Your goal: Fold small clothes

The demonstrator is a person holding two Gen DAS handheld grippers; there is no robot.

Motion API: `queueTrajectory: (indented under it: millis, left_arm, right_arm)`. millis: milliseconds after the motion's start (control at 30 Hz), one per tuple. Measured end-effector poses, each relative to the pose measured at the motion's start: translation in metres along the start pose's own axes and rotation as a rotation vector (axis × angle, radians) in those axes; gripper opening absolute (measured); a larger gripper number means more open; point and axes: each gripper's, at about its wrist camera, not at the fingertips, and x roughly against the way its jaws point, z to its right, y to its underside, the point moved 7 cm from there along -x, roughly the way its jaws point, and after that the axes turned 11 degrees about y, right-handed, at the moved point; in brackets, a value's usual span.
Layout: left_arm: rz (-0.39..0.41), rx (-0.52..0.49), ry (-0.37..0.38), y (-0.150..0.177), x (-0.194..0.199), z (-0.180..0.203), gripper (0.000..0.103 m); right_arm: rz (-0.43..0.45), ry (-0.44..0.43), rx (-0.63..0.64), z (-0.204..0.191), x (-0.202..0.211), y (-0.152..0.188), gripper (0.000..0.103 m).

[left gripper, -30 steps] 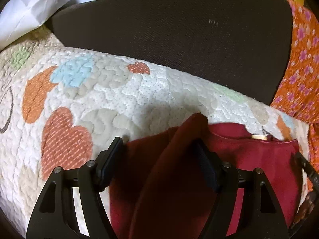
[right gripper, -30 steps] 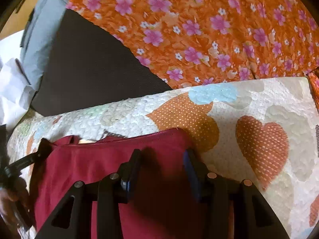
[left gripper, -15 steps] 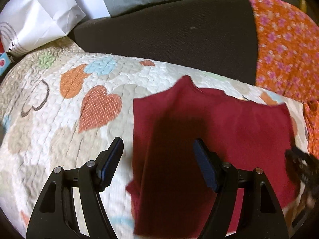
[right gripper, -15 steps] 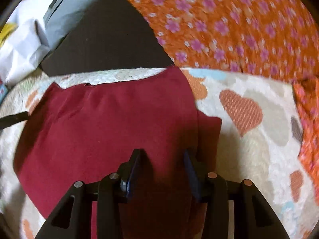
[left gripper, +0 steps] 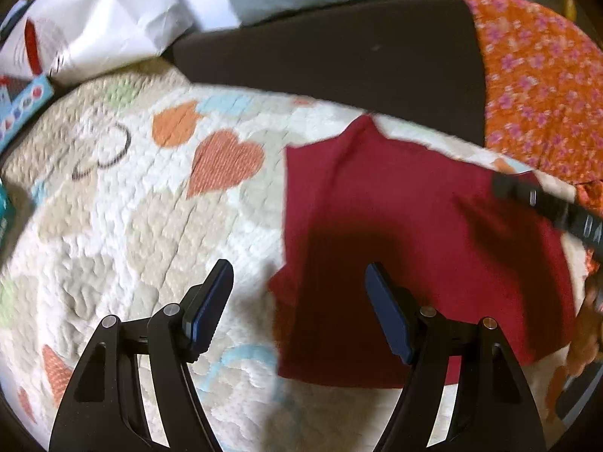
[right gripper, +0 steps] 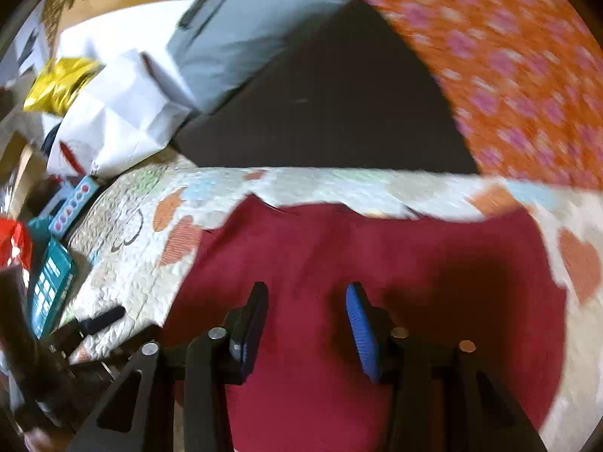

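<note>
A dark red small garment [left gripper: 414,233] lies spread flat on a quilt with hearts [left gripper: 132,226]. My left gripper [left gripper: 297,269] hovers open above the garment's left edge, with nothing between its fingers. In the right wrist view the garment [right gripper: 377,256] fills the middle, and my right gripper [right gripper: 307,290] hangs above its near part. The right jaws are closing; no cloth is pinched between the blue pads [right gripper: 358,316]. The right gripper [left gripper: 546,207] also shows blurred at the left view's right edge, over the garment's far right corner.
Behind the quilt lie a dark brown cushion [left gripper: 339,67] and an orange floral cloth [left gripper: 535,86]. White paper bags [left gripper: 94,26], a grey pillow [right gripper: 245,26], yellow foil [right gripper: 60,83] and teal boxes [right gripper: 49,282] crowd the left side.
Both grippers have drawn back from the garment. The red cloth that stood up between the left fingers now lies flat on the quilt. The right jaws have narrowed slightly.
</note>
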Motion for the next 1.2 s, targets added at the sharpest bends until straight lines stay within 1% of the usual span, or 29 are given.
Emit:
queueTrajectory:
  millis: [33, 67, 133, 200, 267, 333, 400, 433, 467, 533, 567, 733, 767, 800, 867, 967, 1067, 1133, 1200]
  left_arm:
    - [-0.007, 0.013, -0.004, 0.001, -0.005, -0.006, 0.073]
    - [-0.018, 0.041, -0.009, 0.002, -0.012, -0.014, 0.073]
    - [-0.035, 0.100, 0.012, 0.003, -0.024, -0.027, 0.073]
    - [-0.042, 0.131, 0.044, 0.004, -0.030, -0.032, 0.073]
    - [-0.046, 0.138, 0.065, 0.002, -0.034, -0.034, 0.073]
    - [-0.047, 0.136, 0.070, -0.002, -0.035, -0.035, 0.073]
    - [-0.048, 0.144, 0.076, -0.004, -0.038, -0.036, 0.073]
    - [-0.049, 0.150, 0.078, -0.005, -0.040, -0.037, 0.073]
    - [-0.051, 0.158, 0.084, -0.006, -0.042, -0.038, 0.073]
    - [-0.052, 0.172, 0.092, -0.006, -0.042, -0.040, 0.073]
    - [-0.051, 0.174, 0.093, -0.006, -0.042, -0.039, 0.073]
    - [-0.043, 0.157, 0.076, -0.006, -0.036, -0.037, 0.073]
    - [-0.040, 0.156, 0.075, -0.006, -0.036, -0.036, 0.073]
    - [-0.039, 0.155, 0.073, -0.005, -0.036, -0.036, 0.073]
    - [-0.040, 0.155, 0.069, -0.005, -0.035, -0.036, 0.073]
    - [-0.040, 0.147, 0.068, -0.005, -0.036, -0.036, 0.073]
    - [-0.029, 0.140, 0.063, -0.006, -0.034, -0.036, 0.073]
    - [-0.025, 0.134, 0.056, -0.006, -0.033, -0.036, 0.073]
    - [-0.022, 0.130, 0.053, -0.004, -0.031, -0.036, 0.073]
  right_arm:
    - [0.007, -0.004, 0.036, -0.016, -0.009, -0.007, 0.032]
    - [0.006, -0.009, 0.057, -0.027, -0.017, -0.012, 0.029]
    - [0.002, -0.021, 0.088, -0.047, -0.035, -0.022, 0.027]
    - [-0.008, -0.014, 0.122, -0.066, -0.057, -0.029, 0.026]
    - [-0.041, 0.007, 0.150, -0.080, -0.083, -0.034, 0.026]
    - [-0.094, 0.019, 0.150, -0.091, -0.115, -0.035, 0.026]
    - [-0.125, 0.014, 0.152, -0.098, -0.135, -0.034, 0.026]
    - [-0.139, 0.022, 0.173, -0.106, -0.147, -0.033, 0.026]
    - [-0.127, 0.038, 0.194, -0.111, -0.151, -0.035, 0.026]
    - [-0.116, 0.058, 0.222, -0.116, -0.152, -0.039, 0.025]
    - [-0.122, 0.050, 0.222, -0.116, -0.150, -0.041, 0.025]
    - [-0.105, -0.044, 0.153, -0.100, -0.116, -0.042, 0.025]
    - [-0.103, -0.050, 0.152, -0.098, -0.112, -0.040, 0.026]
    - [-0.101, -0.045, 0.153, -0.095, -0.108, -0.036, 0.026]
    - [-0.105, -0.007, 0.149, -0.087, -0.108, -0.028, 0.026]
    - [-0.169, 0.005, 0.141, -0.080, -0.124, -0.014, 0.026]
    - [-0.164, -0.002, 0.130, -0.078, -0.116, -0.017, 0.026]
    - [-0.160, -0.039, 0.106, -0.081, -0.107, -0.023, 0.027]
    - [-0.148, -0.051, 0.102, -0.084, -0.099, -0.026, 0.031]
